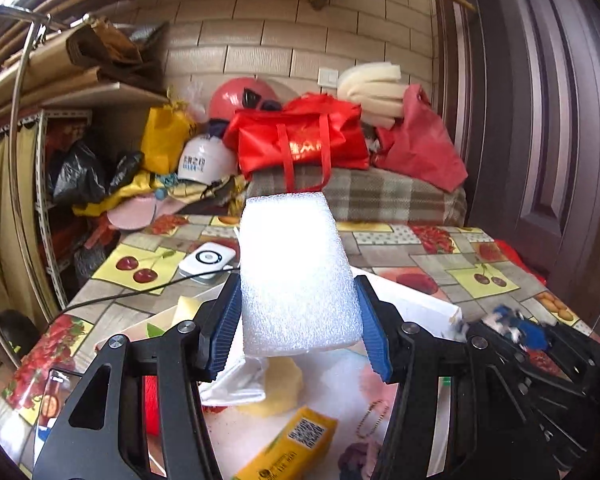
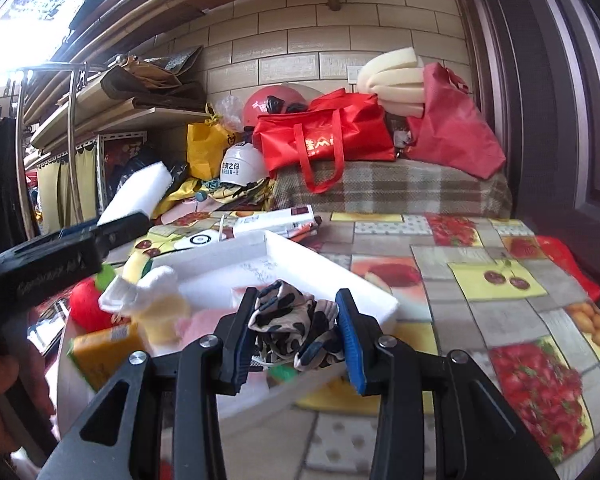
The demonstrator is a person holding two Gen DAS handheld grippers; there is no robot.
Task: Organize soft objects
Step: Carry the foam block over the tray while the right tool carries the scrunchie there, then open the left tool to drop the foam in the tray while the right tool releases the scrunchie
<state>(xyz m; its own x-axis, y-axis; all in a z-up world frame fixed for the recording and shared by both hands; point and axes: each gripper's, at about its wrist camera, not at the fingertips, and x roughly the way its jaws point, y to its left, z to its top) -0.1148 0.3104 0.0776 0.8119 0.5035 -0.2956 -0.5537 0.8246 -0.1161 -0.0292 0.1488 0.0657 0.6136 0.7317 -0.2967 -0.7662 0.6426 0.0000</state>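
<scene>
My left gripper (image 1: pixel 298 320) is shut on a white foam block (image 1: pixel 296 272) and holds it above the white tray (image 1: pixel 416 304). The block also shows in the right wrist view (image 2: pixel 140 190), with the left gripper (image 2: pixel 100 232) at the left. My right gripper (image 2: pixel 296 332) is shut on a crumpled black-and-cream spotted cloth (image 2: pixel 292 320) over the tray's (image 2: pixel 320 268) near right part. In the tray lie a yellow sponge (image 1: pixel 276 384), a yellow box (image 2: pixel 104 350), a red soft ball (image 2: pixel 86 304) and a white-and-cream soft toy (image 2: pixel 152 296).
The table (image 2: pixel 500 280) has a fruit-print cloth. A white device with a black cable (image 1: pixel 206 260) lies behind the tray. Red bags (image 2: pixel 328 132), helmets (image 2: pixel 242 166) and foam rolls (image 2: pixel 392 80) pile on a plaid-covered surface at the back. A door (image 2: pixel 560 80) is at the right.
</scene>
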